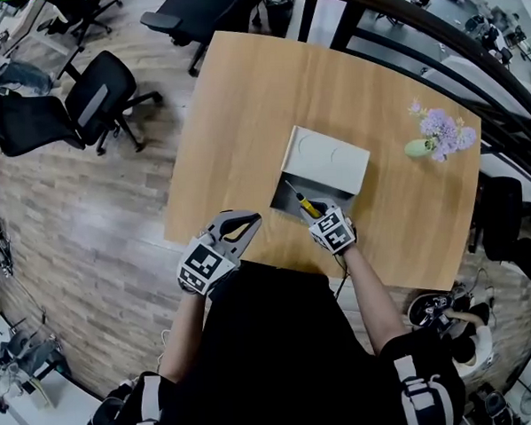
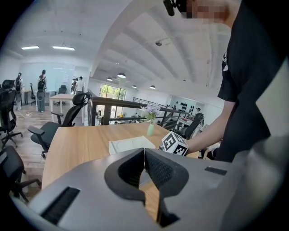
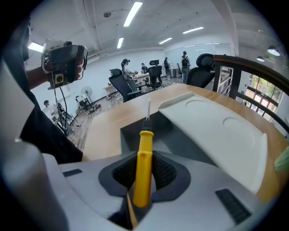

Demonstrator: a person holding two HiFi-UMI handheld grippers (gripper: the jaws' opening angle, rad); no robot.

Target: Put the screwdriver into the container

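Screwdriver [image 3: 143,151] clamped between right tongs [image 3: 144,173] (tip over container [image 3: 132,136]).

Probably an office: swivel chairs [image 1: 100,96].

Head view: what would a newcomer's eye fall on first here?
The yellow screwdriver, gripped in the right tool, points into the open grey container by the nearest edge of the table. Its white lid is tilted back. At the right edge stand purple flowers.
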